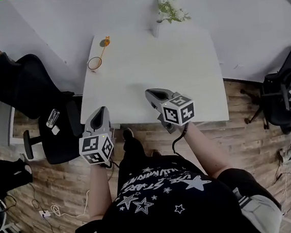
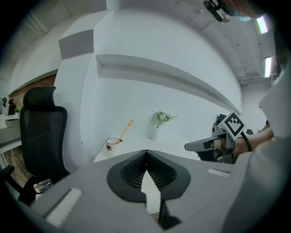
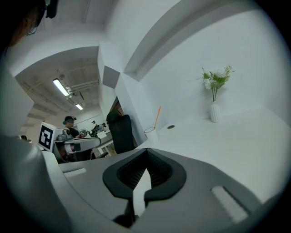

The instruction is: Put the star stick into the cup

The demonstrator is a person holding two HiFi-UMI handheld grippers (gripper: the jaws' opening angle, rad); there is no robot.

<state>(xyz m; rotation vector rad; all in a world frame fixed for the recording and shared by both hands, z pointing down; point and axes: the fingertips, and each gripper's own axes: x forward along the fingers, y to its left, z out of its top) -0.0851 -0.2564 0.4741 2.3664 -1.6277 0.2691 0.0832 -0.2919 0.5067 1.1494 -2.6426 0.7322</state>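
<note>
Star stick stands in the cup; left gripper and right gripper are clenched and empty, so best steer clear of the table.

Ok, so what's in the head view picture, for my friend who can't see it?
Seen from above, a person holds the left gripper and right gripper, both shut and empty, by the near edge of a white table. At its far left corner the star stick leans in the cup; a vase of flowers stands at the far edge.
</note>
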